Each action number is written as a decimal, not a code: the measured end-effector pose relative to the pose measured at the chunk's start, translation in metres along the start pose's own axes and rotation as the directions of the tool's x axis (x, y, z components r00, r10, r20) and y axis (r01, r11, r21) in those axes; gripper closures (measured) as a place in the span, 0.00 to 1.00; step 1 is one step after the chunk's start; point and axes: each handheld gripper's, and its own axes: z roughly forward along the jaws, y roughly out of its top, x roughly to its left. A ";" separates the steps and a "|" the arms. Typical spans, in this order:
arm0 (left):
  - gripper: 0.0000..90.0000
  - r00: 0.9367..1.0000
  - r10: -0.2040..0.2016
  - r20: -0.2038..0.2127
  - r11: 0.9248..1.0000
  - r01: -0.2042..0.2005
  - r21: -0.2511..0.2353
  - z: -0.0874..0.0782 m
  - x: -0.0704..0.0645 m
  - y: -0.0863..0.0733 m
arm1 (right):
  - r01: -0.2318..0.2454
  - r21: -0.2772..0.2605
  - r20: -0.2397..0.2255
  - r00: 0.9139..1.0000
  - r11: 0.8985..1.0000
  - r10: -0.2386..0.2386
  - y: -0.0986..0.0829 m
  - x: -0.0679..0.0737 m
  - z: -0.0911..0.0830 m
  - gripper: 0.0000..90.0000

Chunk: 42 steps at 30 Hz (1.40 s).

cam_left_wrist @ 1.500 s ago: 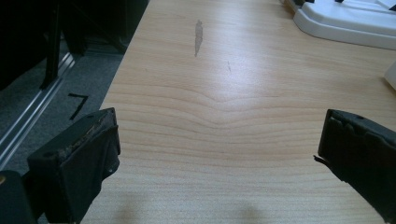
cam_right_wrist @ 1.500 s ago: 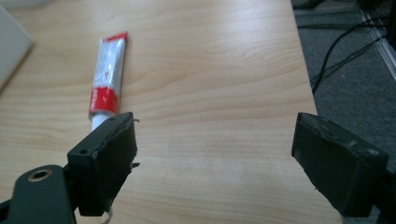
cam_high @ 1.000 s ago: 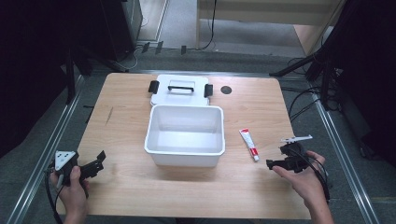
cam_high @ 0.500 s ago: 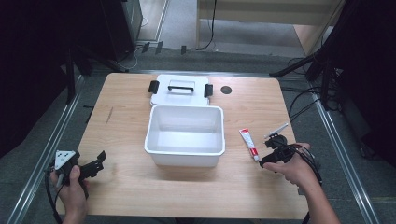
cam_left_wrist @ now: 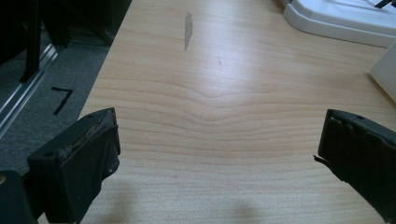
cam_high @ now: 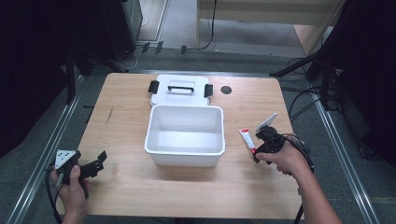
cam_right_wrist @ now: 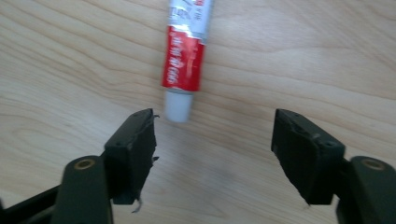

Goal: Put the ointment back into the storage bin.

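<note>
Right gripper (cam_right_wrist: 212, 135) hovers, jaws spread wide and empty, just short of the toothpaste tube (cam_right_wrist: 183, 56); it lies at upper centre, long axis running up-frame, white cap toward the jaws. Left gripper (cam_left_wrist: 217, 149) gapes wide over bare worktop (cam_left_wrist: 210, 70), holding nothing.

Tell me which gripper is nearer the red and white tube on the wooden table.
Right. The right gripper hovers open just short of the red and white tube, cap end. The left gripper sits far across the wooden table, beyond the white plastic bin.
</note>
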 end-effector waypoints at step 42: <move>0.00 1.000 -0.002 0.005 1.000 0.002 0.001 0.001 0.000 0.000 | -0.025 0.088 0.005 1.000 0.996 0.025 0.039 0.018 0.020 0.78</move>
